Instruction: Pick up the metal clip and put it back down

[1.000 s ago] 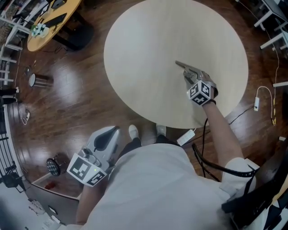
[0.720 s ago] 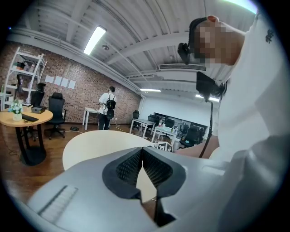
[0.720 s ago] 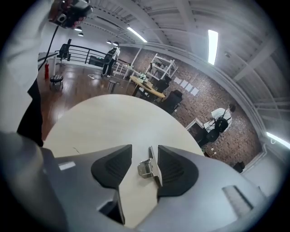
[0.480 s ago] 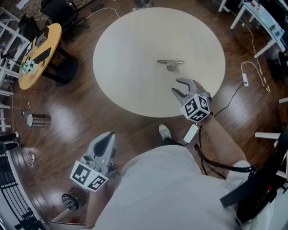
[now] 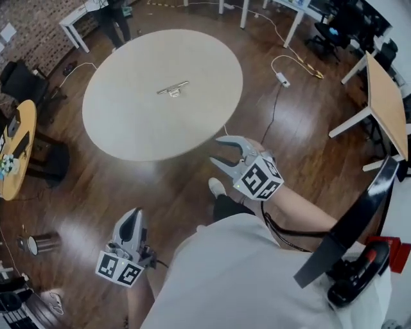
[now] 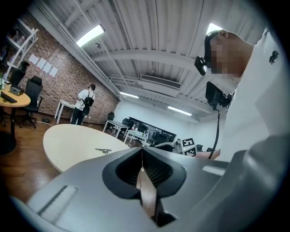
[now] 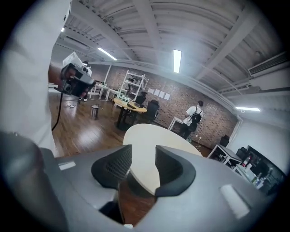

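Observation:
The metal clip (image 5: 173, 88) lies alone near the middle of the round beige table (image 5: 128, 122); it shows small and far in the left gripper view (image 6: 103, 150). My right gripper (image 5: 220, 152) is open and empty, held off the table's near right edge over the floor. My left gripper (image 5: 133, 217) hangs low at my left side, away from the table, jaws shut with nothing between them. In the right gripper view the open gripper (image 7: 143, 159) points toward the table (image 7: 149, 136).
Dark wooden floor surrounds the table. A person (image 5: 117, 18) stands beyond the table's far side. A small yellow round table (image 5: 14, 160) is at the left, white desks at the back, and a wooden desk (image 5: 386, 103) at the right. A cable with a power adapter (image 5: 281, 78) lies on the floor.
The right gripper has let go of the clip, which now lies on the table, and pulled back off the table. The whole view has backed away from the table.

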The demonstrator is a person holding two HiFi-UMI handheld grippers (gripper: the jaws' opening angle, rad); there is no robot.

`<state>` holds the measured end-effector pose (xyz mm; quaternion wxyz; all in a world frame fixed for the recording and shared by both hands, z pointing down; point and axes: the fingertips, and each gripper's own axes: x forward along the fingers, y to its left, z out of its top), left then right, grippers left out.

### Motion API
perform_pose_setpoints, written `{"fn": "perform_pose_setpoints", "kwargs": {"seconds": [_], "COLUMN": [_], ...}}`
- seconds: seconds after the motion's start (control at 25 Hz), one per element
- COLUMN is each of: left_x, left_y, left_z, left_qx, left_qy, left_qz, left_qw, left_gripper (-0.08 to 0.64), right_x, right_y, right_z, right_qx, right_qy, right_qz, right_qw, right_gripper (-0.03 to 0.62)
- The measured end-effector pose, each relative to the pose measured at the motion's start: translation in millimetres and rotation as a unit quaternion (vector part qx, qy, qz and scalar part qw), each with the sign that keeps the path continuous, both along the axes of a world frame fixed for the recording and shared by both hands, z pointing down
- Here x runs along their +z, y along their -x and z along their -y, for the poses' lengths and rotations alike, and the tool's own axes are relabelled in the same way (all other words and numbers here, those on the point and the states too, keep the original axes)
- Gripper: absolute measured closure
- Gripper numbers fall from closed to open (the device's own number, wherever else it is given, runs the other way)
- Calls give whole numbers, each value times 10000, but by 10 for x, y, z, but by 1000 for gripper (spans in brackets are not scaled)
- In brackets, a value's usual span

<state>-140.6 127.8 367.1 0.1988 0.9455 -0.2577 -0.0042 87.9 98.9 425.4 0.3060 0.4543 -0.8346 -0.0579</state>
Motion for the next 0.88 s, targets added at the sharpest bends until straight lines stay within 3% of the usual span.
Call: {"fn": "perform_pose_setpoints", "kwargs": {"seconds": [0.2, 0.32, 0.64, 0.88], "left_x": [19, -18, -169, -102], "left_y": [-110, -210, -833, -1042], "left_z": [-117, -171, -268, -383], "left_qx": [422, 468, 1046, 1341], "left_qy": [-3, 0, -249, -195], "left_qz": [-41, 18, 77, 179], "left_qw": [9991, 9989, 9942, 9906], "left_gripper": [558, 558, 558, 558], "right_x": [-346, -516, -836, -952], "right_y": [62, 33, -260, -305], "right_z": [-559, -775, -998, -1071], "right_qx": [211, 201, 456, 535], "right_qy": [-203, -278, -525, -652], "right_qz": [191, 318, 502, 552], "right_qw": [9994, 9989, 9963, 9949], "right_gripper": [423, 423, 423, 426]}}
